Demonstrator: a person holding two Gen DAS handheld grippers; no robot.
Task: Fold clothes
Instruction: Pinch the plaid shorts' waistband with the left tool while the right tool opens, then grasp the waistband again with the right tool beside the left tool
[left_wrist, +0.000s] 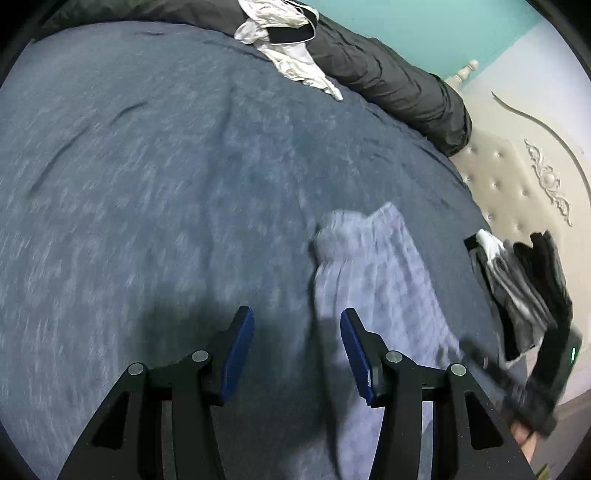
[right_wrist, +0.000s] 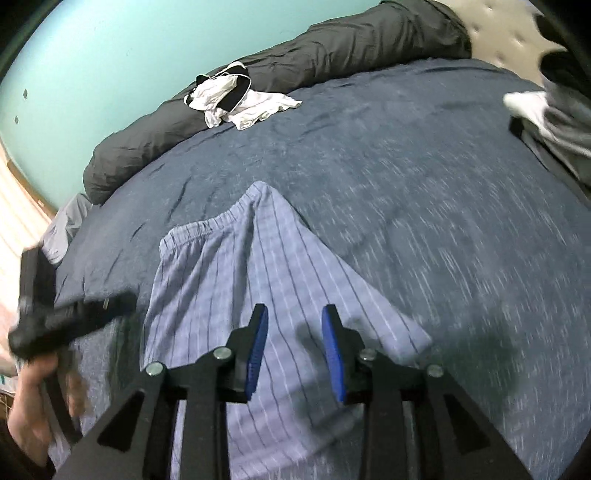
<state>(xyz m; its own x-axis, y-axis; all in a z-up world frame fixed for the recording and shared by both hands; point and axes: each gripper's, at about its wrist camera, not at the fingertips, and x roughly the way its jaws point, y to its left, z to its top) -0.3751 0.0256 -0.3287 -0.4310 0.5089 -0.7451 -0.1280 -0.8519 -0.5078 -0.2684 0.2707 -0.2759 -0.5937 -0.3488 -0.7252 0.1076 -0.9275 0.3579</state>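
Light-blue striped pants (right_wrist: 236, 266) lie on the dark blue bedspread (right_wrist: 424, 206), waistband away from me, one side folded into a slant. My right gripper (right_wrist: 294, 310) hovers just over the pants, jaws open, no cloth pinched between the blue pads. In the left wrist view the pants (left_wrist: 369, 266) run from centre right toward the bottom. My left gripper (left_wrist: 296, 314) stands open over bare bedspread (left_wrist: 147, 166) at the pants' left edge, holding nothing. Each view also catches the other gripper as a black blur: the right one (left_wrist: 535, 384), the left one (right_wrist: 66, 321) with a hand under it.
A crumpled white and black garment (right_wrist: 236, 99) rests against a rolled dark grey duvet (right_wrist: 332, 48) at the far side. A pile of grey, black and white clothes (left_wrist: 517, 288) sits near the tufted headboard (left_wrist: 517, 177). A teal wall stands behind the bed.
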